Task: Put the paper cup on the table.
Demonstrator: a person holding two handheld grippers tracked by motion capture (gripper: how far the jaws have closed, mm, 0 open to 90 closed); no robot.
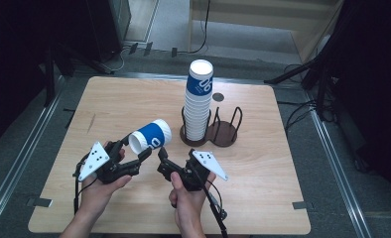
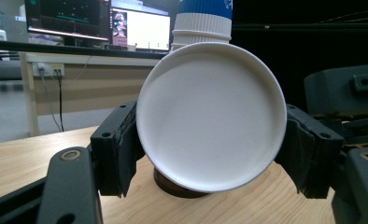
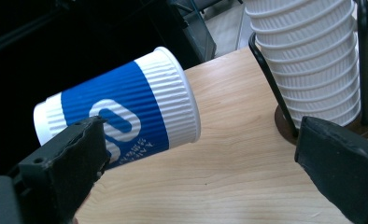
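Closest to us, the white base of a blue-banded paper cup sits clamped between the jaws of the left tongs, which hold it on its side above the tabletop, mouth pointing away from the hand. The right tongs wait just beside it, jaws spread wide and gripping nothing. Beyond both tongs we see the tall stack of paper cups standing in one ring of a dark wire cup holder, the neighbouring ring bare. We judge the job about midway: one cup is lifted, but it has not yet been placed on the stack or in the free ring.
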